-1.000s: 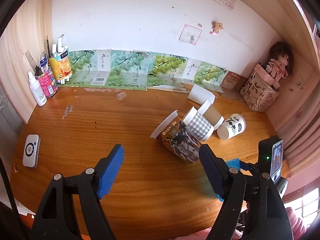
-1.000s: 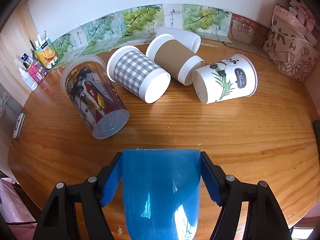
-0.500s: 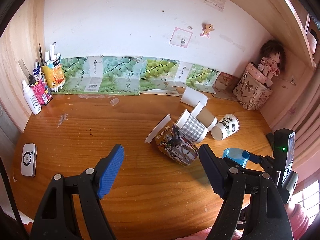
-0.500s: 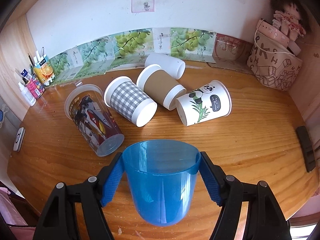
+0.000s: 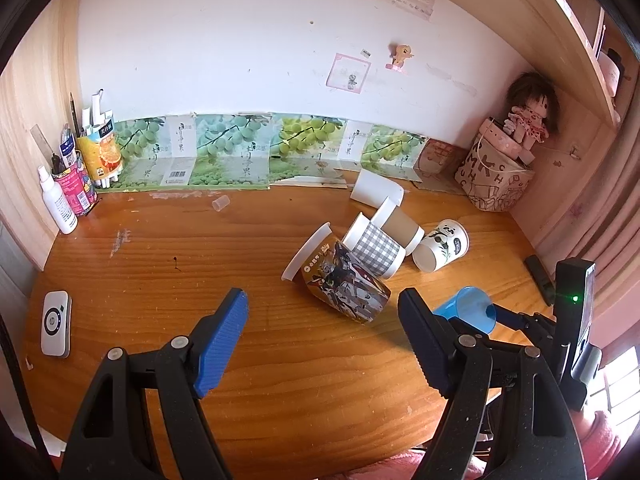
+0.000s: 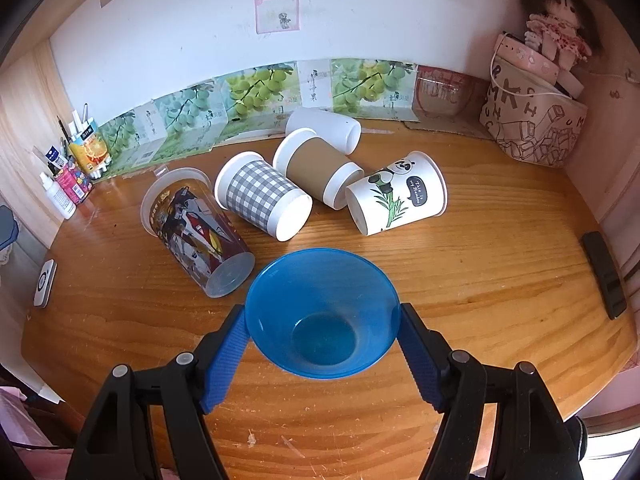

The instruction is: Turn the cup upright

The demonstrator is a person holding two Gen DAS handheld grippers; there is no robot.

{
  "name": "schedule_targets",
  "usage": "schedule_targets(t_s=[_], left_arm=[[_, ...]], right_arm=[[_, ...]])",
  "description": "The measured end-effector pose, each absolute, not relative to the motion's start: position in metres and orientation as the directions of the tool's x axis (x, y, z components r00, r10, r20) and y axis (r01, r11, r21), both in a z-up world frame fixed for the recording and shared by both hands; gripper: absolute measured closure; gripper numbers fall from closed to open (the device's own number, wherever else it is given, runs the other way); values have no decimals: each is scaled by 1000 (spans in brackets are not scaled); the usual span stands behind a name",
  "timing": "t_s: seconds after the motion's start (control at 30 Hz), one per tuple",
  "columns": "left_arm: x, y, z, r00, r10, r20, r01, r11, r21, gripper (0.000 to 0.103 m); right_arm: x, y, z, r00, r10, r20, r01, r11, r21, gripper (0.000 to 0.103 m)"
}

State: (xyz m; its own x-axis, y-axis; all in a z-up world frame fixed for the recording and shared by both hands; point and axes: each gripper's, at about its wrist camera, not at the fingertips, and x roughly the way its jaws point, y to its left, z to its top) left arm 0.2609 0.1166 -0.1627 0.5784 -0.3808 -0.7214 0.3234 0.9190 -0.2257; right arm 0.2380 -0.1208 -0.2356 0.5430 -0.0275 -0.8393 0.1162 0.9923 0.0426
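Right tongs (image 6: 322, 354) clamped on the blue cup (image 6: 322, 314), mouth tipped up toward the camera, above the desk (image 6: 480, 280) near the tipped-over cups (image 6: 264, 196), probably mid-flip; left tongs (image 5: 322, 340) wide open, holding nothing, just spare.

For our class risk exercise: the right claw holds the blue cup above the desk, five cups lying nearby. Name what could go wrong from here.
1. The right claw pinches the blue cup only near its rim; the smooth tapered plastic might slip.
2. The robot-print cup lies close by; setting down there could knock it rolling.
3. The blue cup looks tilted in the left wrist view; released like this, it may topple.
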Motion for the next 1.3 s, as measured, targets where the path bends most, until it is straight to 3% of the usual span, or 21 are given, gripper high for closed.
schedule_targets(t_s=[0.13, 0.23, 0.73, 1.0, 1.3], left_arm=[[255, 118, -164, 568, -386, -727, 325, 917, -234, 23], [249, 118, -166, 556, -393, -733, 321, 914, -246, 23], [212, 113, -173, 527, -400, -750, 251, 916, -313, 23], [198, 96, -169, 482, -351, -803, 204, 936, -287, 15], [160, 71, -144, 527, -286, -800, 185, 958, -221, 11]], right_arm=[[234, -122, -234, 540, -20, -841, 132, 989, 61, 28], [232, -119, -230, 547, -24, -836, 129, 990, 56, 22], [198, -123, -200, 589, 2, -808, 127, 987, 95, 20], [172, -137, -179, 594, 35, -804, 65, 994, 91, 20], [133, -166, -138, 644, 77, -761, 39, 990, 133, 16]])
